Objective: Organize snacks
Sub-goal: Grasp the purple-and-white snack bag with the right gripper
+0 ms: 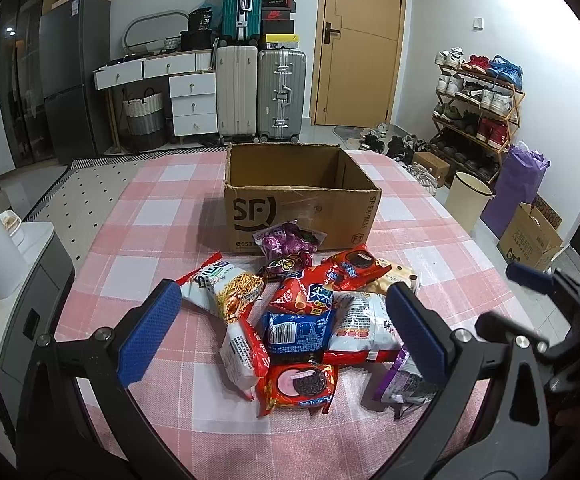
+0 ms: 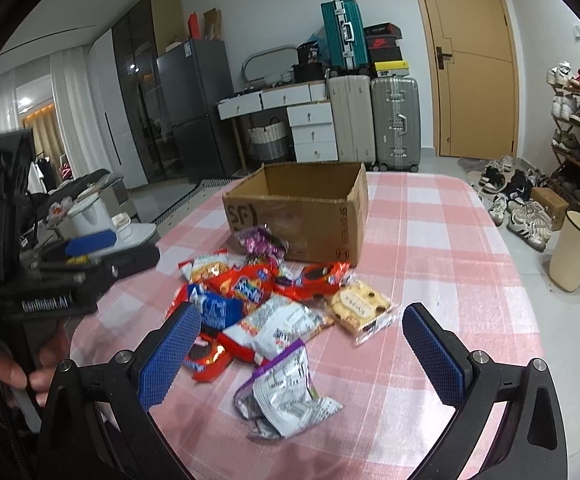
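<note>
On the pink checked counter (image 1: 162,208) my left tongs (image 1: 286,336) hang wide open and empty over the near side of the snack pile (image 1: 302,304); to the right, my right tongs (image 2: 302,356) gape just as wide above a crumpled purple-edged packet (image 2: 282,392). Beyond the pile stands the open cardboard box (image 1: 302,200), its front wall touching the farthest packets.

Both views are evenly lit from overhead by cool indoor light, with soft, faint shadows. Glare glints on the snack wrappers (image 1: 310,320). Fisheye distortion bends the door (image 2: 470,60) and darkens corners. The right wrist view is slightly blurred.
</note>
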The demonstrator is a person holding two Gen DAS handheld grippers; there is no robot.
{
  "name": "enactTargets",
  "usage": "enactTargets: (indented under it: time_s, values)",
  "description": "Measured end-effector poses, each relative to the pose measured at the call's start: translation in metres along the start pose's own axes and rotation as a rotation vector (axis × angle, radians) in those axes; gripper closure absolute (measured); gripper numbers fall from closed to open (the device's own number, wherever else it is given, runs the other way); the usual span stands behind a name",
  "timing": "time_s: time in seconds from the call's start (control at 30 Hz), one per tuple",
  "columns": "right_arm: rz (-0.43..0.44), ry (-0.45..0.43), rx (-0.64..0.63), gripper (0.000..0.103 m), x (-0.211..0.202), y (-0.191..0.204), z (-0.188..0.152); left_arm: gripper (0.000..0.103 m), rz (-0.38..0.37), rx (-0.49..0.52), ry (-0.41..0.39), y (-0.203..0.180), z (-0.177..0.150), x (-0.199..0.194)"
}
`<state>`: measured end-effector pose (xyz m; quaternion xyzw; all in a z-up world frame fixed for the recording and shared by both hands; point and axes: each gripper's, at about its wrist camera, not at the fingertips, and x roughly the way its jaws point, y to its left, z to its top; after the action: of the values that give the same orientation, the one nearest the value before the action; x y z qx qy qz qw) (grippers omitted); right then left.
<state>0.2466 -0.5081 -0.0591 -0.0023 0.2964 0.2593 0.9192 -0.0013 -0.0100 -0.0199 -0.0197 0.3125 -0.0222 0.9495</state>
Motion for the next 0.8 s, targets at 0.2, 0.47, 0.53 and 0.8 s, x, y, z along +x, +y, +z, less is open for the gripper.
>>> enactTargets:
  time_s: [0.2, 0.47, 0.53, 0.8]
  values:
    - [0.028, 0.053, -0.010, 0.000, 0.015, -0.004, -0.018, 0.001, 0.000, -0.012, 0.014, 0.003, -0.003, 0.007]
    - [0.081, 0.131, -0.010, 0.000, 0.037, 0.000, -0.041, 0.001, 0.002, -0.029, 0.025, 0.012, -0.006, 0.010]
    - [0.093, 0.153, -0.014, 0.000, 0.045, 0.002, -0.046, 0.001, 0.002, -0.037, 0.030, 0.016, -0.007, 0.011]
    - [0.112, 0.205, -0.030, 0.000, 0.065, 0.009, -0.061, 0.001, 0.008, -0.059, 0.045, 0.029, -0.010, 0.015]
